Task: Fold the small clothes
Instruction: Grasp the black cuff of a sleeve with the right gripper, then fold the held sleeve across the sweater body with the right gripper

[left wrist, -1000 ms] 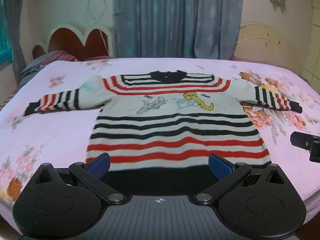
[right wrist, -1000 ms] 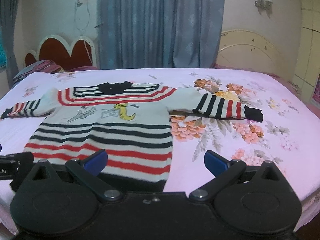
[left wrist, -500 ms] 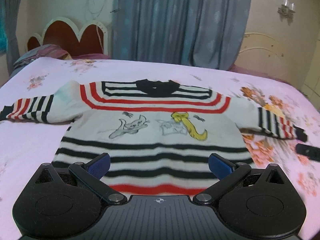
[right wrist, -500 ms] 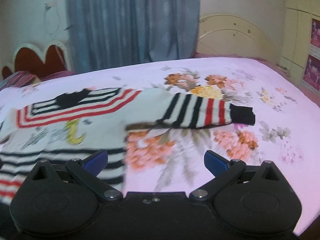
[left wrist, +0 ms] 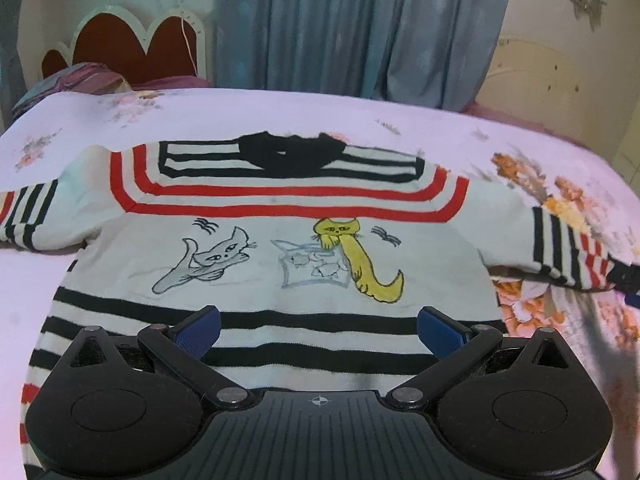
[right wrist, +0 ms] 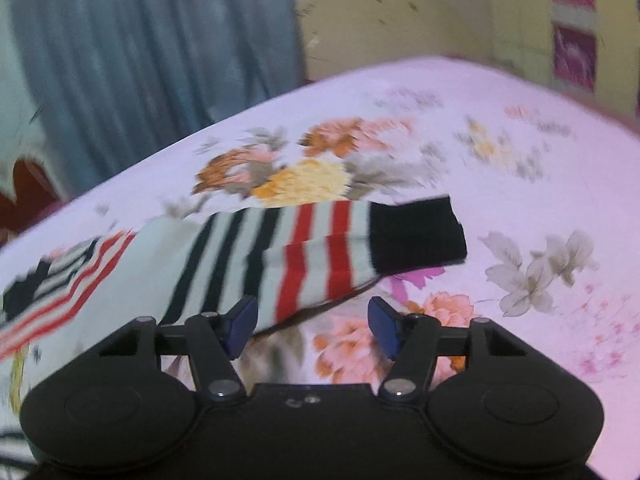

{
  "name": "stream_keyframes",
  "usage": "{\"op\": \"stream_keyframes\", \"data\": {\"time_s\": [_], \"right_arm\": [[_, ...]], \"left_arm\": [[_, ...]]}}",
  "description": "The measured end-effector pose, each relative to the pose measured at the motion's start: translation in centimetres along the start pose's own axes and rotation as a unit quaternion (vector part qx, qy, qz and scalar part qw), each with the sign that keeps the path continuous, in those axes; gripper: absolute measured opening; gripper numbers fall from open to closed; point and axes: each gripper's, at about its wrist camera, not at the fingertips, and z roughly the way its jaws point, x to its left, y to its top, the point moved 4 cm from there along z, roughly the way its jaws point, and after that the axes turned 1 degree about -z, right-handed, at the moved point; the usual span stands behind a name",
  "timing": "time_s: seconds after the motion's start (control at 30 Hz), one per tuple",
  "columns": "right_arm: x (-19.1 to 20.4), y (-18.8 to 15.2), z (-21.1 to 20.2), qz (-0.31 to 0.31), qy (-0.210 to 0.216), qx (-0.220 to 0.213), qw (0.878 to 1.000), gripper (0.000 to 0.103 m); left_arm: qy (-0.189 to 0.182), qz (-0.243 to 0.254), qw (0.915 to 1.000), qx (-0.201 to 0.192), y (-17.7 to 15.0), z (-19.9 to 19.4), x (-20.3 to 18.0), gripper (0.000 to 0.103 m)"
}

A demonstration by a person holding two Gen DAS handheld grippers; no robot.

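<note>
A small white sweater (left wrist: 280, 272) with black and red stripes and two cat drawings lies flat, front up, on the pink floral bed sheet (left wrist: 24, 280). My left gripper (left wrist: 318, 332) hovers open over its lower body with nothing between the blue pads. In the right wrist view the sweater's right sleeve (right wrist: 280, 256) stretches out with its black cuff (right wrist: 416, 236) at the end. My right gripper (right wrist: 312, 328) sits just in front of the sleeve's near edge. Its jaws are closing, and only the sheet shows between the pads; they press on no cloth.
A red scalloped headboard (left wrist: 132, 48) and folded bedding (left wrist: 80, 80) stand at the far left. Blue-grey curtains (left wrist: 352, 28) hang behind the bed. A cream headboard (right wrist: 384, 28) rises at the far right, with the sheet's edge close below it.
Both grippers moved forward over the bed. The left now hangs over the sweater's body; the right swung right to the sleeve, rolled, and its jaws narrowed.
</note>
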Motion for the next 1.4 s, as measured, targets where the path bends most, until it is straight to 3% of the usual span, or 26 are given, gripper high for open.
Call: {"op": "stream_keyframes", "data": {"time_s": [0.2,0.33,0.37,0.43,0.57,0.63,0.83,0.9,0.97,1.0,1.07,1.1,1.27,1.4], "right_arm": [[-3.6,0.4,4.0,0.128,0.022,0.022,0.991,0.06],[-4.6,0.5,4.7,0.178,0.048,0.002,0.983,0.059],[-4.7,0.4,4.7,0.187,0.051,-0.003,0.981,0.056],[-4.9,0.3,4.8,0.195,0.049,-0.009,0.98,0.037],[-5.8,0.0,5.0,0.206,0.04,-0.015,0.978,0.016],[-6.4,0.0,5.2,0.209,0.041,-0.015,0.977,0.01],[-6.0,0.6,5.2,0.185,0.036,-0.012,0.982,0.012],[-6.5,0.6,5.4,0.215,0.047,-0.005,0.975,0.017],[-7.3,0.4,5.5,0.272,0.074,-0.004,0.959,0.028],[-7.6,0.4,5.6,0.294,0.084,-0.004,0.952,0.028],[-7.6,0.6,5.9,0.306,0.078,-0.001,0.949,0.023],[-7.3,0.8,6.0,0.297,0.066,0.0,0.953,0.009],[-5.1,1.9,5.2,0.228,0.016,-0.026,0.973,0.008],[-0.7,3.5,3.8,0.112,0.01,-0.052,0.992,0.008]], "left_arm": [[0.015,0.024,0.9994,0.019,0.2,1.2,-1.3,0.103],[0.019,0.024,0.9993,0.021,0.6,1.6,-1.7,0.103],[0.02,0.024,0.9993,0.021,0.7,1.6,-1.7,0.103],[0.021,0.023,0.9993,0.018,0.9,1.6,-1.7,0.103],[0.028,0.027,0.9992,0.009,1.5,1.4,-1.2,0.103],[0.031,0.029,0.9991,0.007,1.8,1.4,-0.5,0.103],[0.034,0.022,0.999,0.018,2.3,2.0,2.1,0.103],[0.031,0.014,0.9993,0.017,2.4,2.2,3.1,0.103],[0.025,0.011,0.9995,0.017,2.7,2.4,3.9,0.103],[0.023,0.011,0.9995,0.016,2.8,2.4,4.2,0.103],[0.02,0.012,0.9996,0.013,3.0,2.5,4.8,0.103],[0.018,0.012,0.9997,0.011,3.1,2.5,5.1,0.103],[0.018,0.009,0.9997,0.011,3.2,2.7,7.3,0.103],[0.014,-0.004,0.9997,0.02,3.0,3.5,9.7,0.103]]}}
